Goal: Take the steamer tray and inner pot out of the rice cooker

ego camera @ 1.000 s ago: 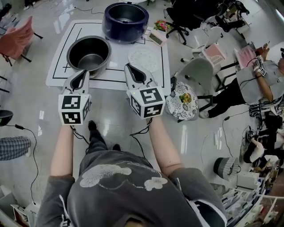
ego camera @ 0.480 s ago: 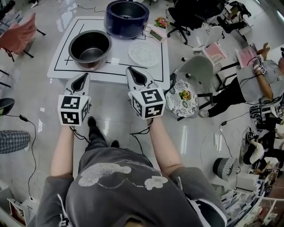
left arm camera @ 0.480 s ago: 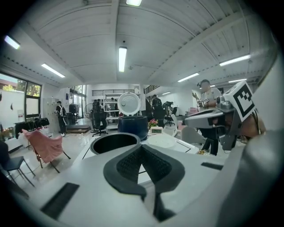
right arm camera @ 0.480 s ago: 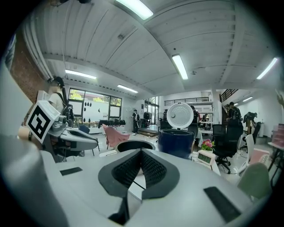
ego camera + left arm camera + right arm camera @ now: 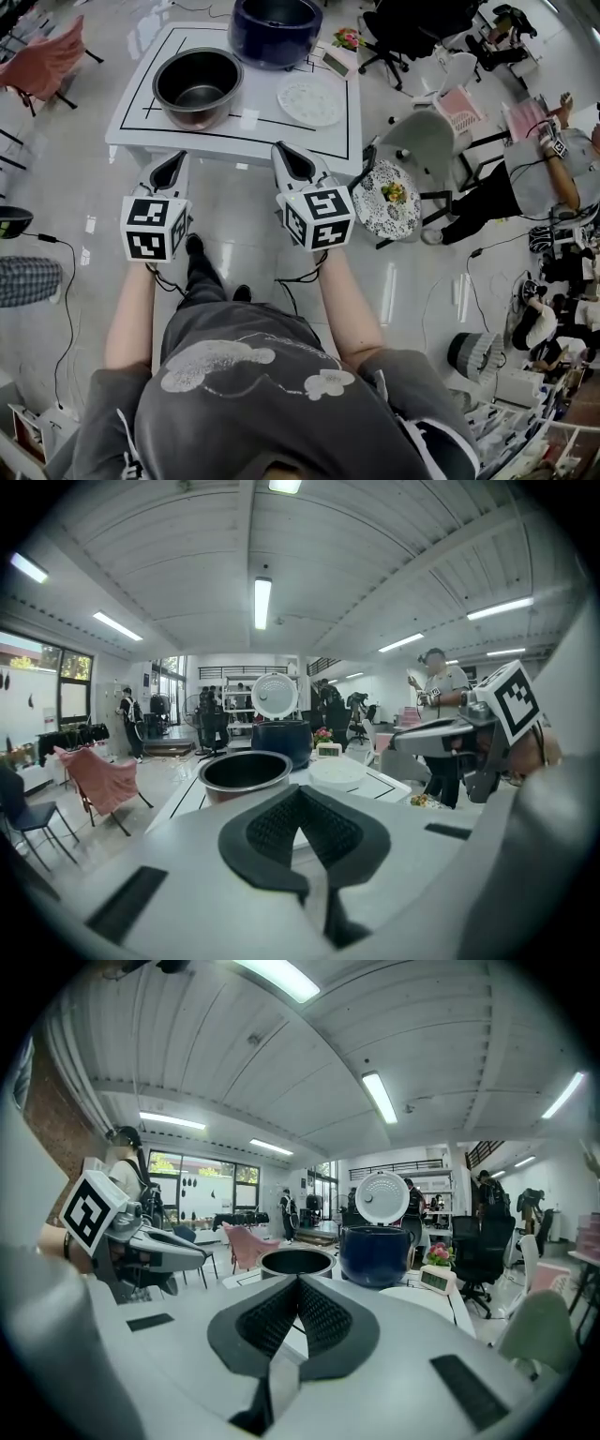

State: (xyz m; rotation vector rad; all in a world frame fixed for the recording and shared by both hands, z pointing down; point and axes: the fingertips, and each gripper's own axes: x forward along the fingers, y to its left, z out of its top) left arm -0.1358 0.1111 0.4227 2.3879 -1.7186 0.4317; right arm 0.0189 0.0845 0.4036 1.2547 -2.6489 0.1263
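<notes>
status: both task items look already out. inner pot (image 5: 198, 86) sits upright on the white surface (image 5: 281, 139), steamer tray (image 5: 310, 100) lies flat just beside it, both in front of the rice cooker (image 5: 277, 26). left hand-held gripper (image 5: 174, 159) and right hand-held gripper (image 5: 284, 152) hang short of the surface edge, jaws together on nothing (own views confirm). advice: hold them closed, level, clear of that edge. unclear: cooker is cut off at the head view's top; tray perforations too small to read.
</notes>
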